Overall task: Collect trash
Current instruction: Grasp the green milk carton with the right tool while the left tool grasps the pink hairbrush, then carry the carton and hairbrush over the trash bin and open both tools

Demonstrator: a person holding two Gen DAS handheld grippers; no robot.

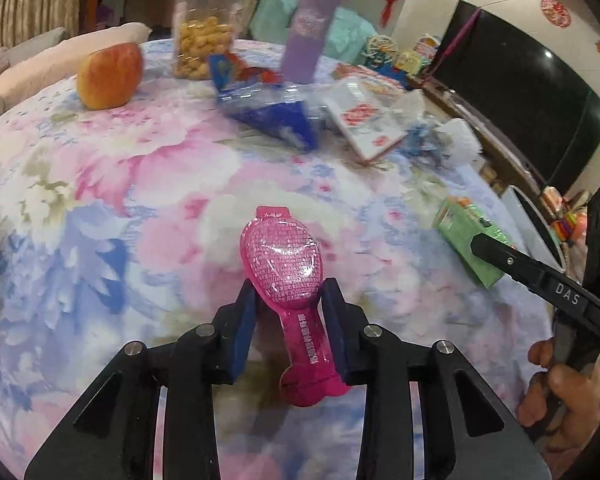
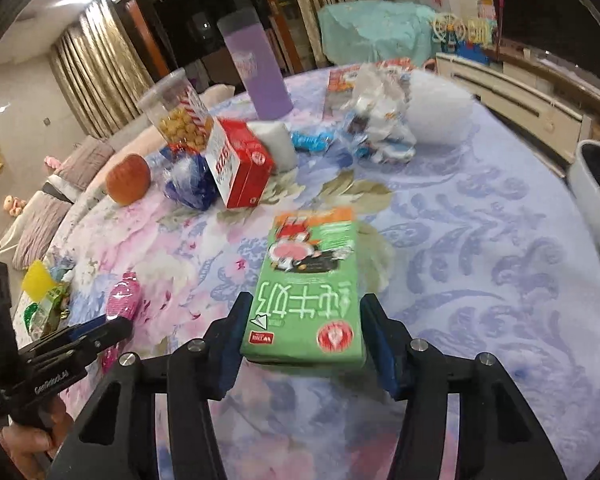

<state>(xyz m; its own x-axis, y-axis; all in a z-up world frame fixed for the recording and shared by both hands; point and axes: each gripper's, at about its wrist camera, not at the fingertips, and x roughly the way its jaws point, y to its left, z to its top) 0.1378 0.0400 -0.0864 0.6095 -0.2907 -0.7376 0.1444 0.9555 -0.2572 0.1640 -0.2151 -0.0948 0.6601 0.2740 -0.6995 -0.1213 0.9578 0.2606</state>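
My left gripper is shut on a pink plastic jelly pouch and holds it just over the floral tablecloth. The pouch also shows at the left of the right wrist view, between the left gripper's fingers. My right gripper is shut on a green milk carton that lies flat. The carton also shows at the right of the left wrist view. A white bin stands at the table's right edge.
Farther back lie a red carton, a blue crumpled wrapper, white-blue wrappers, an apple, a snack jar and a purple tumbler. Small wrappers lie at the left edge.
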